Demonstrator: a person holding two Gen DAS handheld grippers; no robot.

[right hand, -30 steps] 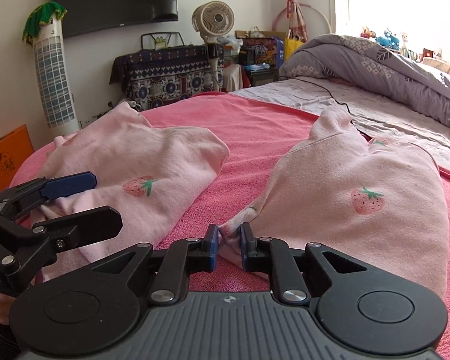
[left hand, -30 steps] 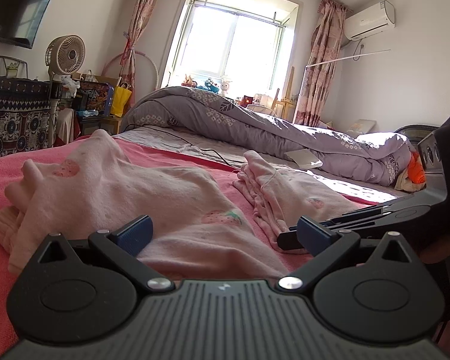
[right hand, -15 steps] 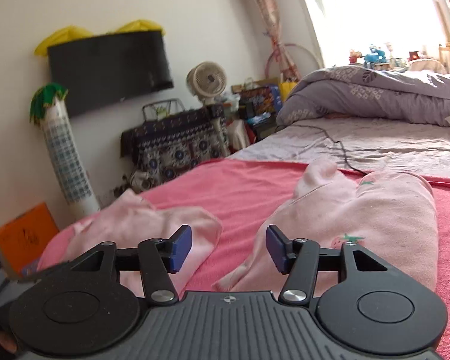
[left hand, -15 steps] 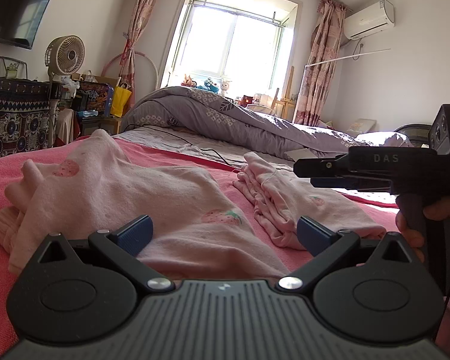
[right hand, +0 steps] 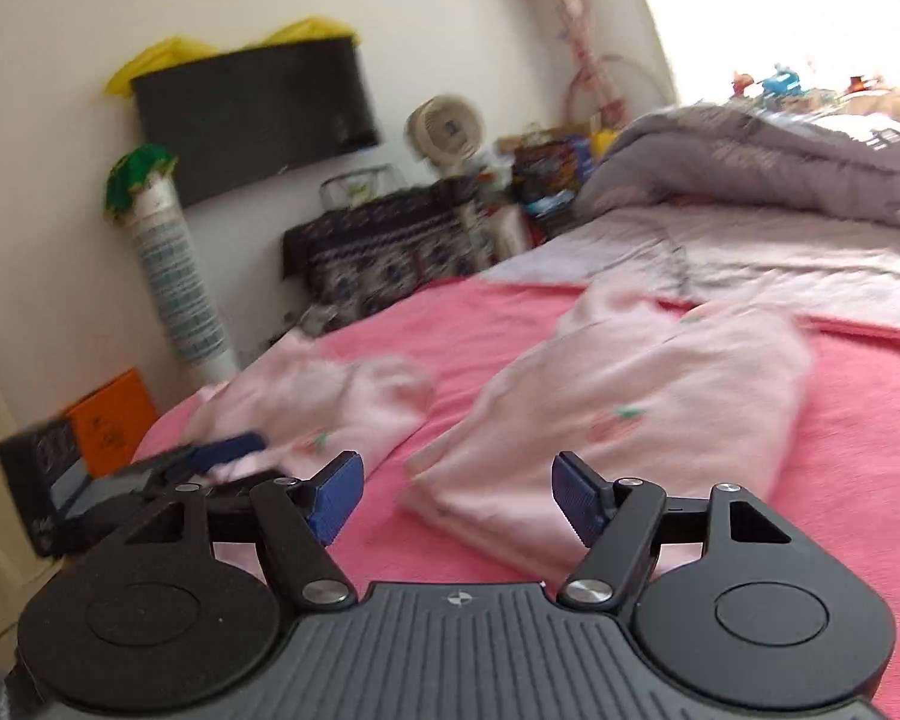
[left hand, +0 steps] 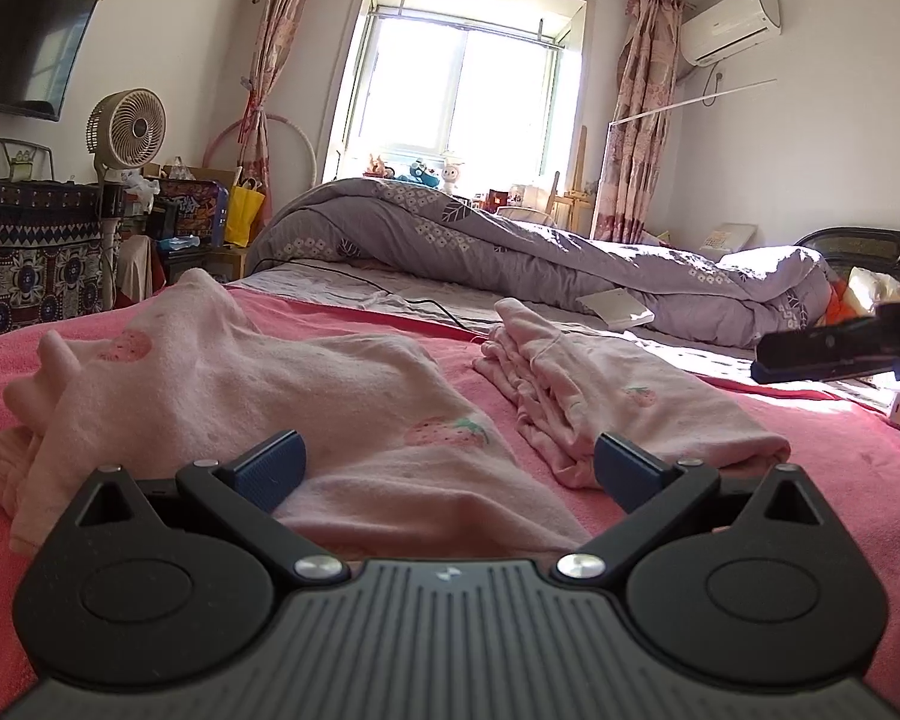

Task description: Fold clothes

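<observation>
Two pale pink strawberry-print garments lie on a pink blanket. The larger, rumpled garment spreads in front of my left gripper, which is open and low over its near edge. The smaller folded garment lies to its right. In the right wrist view, which is blurred, my right gripper is open, raised above the near corner of the folded garment. The rumpled garment lies at the left, with the left gripper's blue fingers by it. The right gripper's fingers show at the left wrist view's right edge.
A bunched purple duvet runs along the far side of the bed, with a white book and a black cable in front of it. A fan, a patterned cabinet and boxes stand to the left.
My right gripper let go of the folded garment's corner, opened wide and lifted up and away to the right. The left gripper stayed open over the rumpled garment.
</observation>
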